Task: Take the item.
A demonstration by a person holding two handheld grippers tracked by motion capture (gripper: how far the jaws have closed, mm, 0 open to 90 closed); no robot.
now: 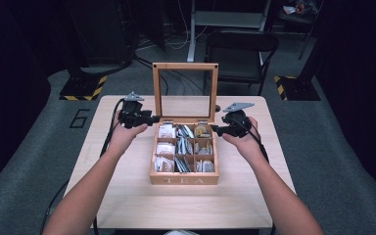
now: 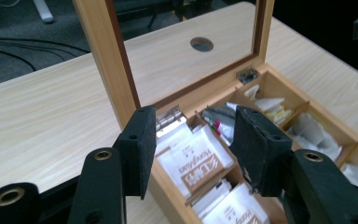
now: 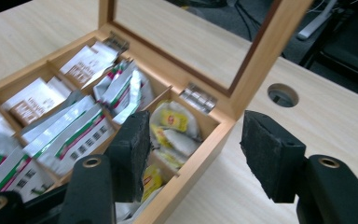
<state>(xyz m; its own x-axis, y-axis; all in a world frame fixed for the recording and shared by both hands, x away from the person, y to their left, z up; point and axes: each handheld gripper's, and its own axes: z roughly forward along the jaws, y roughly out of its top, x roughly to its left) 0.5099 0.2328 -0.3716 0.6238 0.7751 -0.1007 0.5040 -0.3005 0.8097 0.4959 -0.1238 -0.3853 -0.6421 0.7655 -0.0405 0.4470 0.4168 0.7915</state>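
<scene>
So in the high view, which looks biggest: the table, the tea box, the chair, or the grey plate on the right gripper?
1. Table
2. Tea box with its open lid and the chair look alike; the chair stands farther back, so I won't rank them.
3. Grey plate

A pale wood-grain table [image 1: 127, 196] stands on grey carpet [image 1: 24, 161] — a round cable hole [image 2: 202, 44] is cut through its top near the far edge. One thing lies directly on it — a wooden tea box [image 1: 184, 179] marked TEA on its front wall, set about mid-table with its glass-paned lid [image 1: 185, 90] standing upright
</scene>
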